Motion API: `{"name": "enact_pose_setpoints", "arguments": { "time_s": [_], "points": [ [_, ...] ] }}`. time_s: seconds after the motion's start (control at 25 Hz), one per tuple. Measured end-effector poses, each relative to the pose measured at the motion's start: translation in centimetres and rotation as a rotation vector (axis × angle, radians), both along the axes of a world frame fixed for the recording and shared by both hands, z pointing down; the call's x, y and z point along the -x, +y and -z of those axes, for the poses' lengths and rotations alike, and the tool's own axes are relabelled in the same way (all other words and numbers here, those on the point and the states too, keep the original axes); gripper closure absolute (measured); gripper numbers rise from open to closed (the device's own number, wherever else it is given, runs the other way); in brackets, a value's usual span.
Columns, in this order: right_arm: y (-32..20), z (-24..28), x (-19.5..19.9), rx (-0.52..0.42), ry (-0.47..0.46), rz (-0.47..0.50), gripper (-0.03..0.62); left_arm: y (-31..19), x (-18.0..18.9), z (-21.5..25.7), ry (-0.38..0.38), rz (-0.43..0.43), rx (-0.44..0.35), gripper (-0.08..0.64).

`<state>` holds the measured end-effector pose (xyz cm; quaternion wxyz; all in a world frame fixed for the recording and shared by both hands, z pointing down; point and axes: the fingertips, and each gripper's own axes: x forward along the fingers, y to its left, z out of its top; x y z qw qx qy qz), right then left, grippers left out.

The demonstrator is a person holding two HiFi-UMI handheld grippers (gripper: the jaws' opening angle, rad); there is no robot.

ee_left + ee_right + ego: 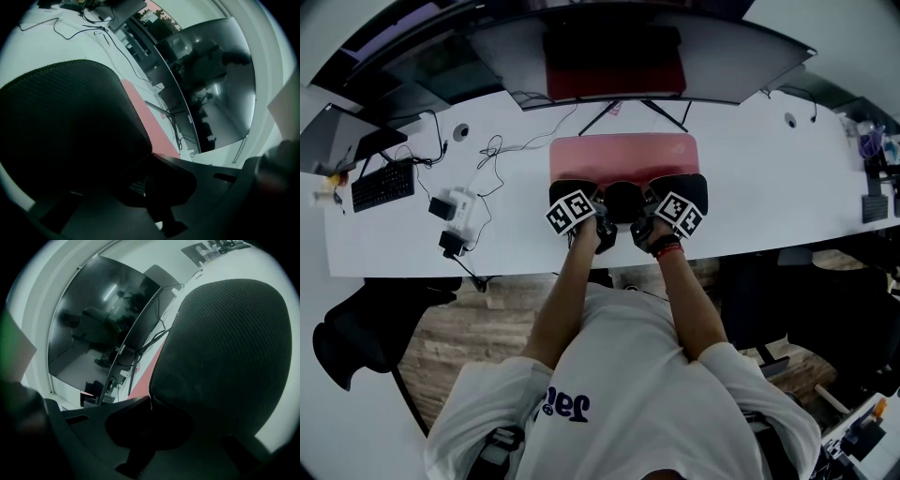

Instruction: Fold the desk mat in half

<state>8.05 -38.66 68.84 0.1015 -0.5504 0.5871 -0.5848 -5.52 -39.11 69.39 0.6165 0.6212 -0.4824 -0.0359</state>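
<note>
- at the near edge of the tabletop [769, 197], about midway along it, the desk mat [623, 152] is found; its pink face is up and its long axis runs left to right, parallel to that edge.
- the mat's near long edge is lifted off the surface, so that the black textured underside is turned up toward the person.
- the left gripper [579, 211] is seen with narrow jaws pinched on the left part of that lifted edge; the stitched black border fills its own view [154, 183].
- the right gripper [150, 423] is likewise clamped, jaws nearly together, on the right part of the same edge.
- both grippers are placed side by side, neither nearer; the rest of the mat lies ahead of them, toward the far edge.
- the coming move is judged to be a carry of the held edge straight away from the person, across the short axis, until it meets the far long edge.
- the feet of the curved monitor [619, 47] stand just beside that far edge, which may limit the fold.
- white tabletop elsewhere: a keyboard [382, 185] near the left edge, cables and an adapter [455, 211] between it and the mat; wood floor is seen below.
</note>
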Motion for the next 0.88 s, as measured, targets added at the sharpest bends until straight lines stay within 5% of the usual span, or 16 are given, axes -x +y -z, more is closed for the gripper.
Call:
{"name": "enact_pose_setpoints", "arguments": {
  "time_s": [0.88],
  "points": [
    [-5.1,0.3,0.1,-0.032,0.002,0.003,0.558,-5.0,0.2,0.3,0.017,0.002,-0.034,0.531]
  ]
}}
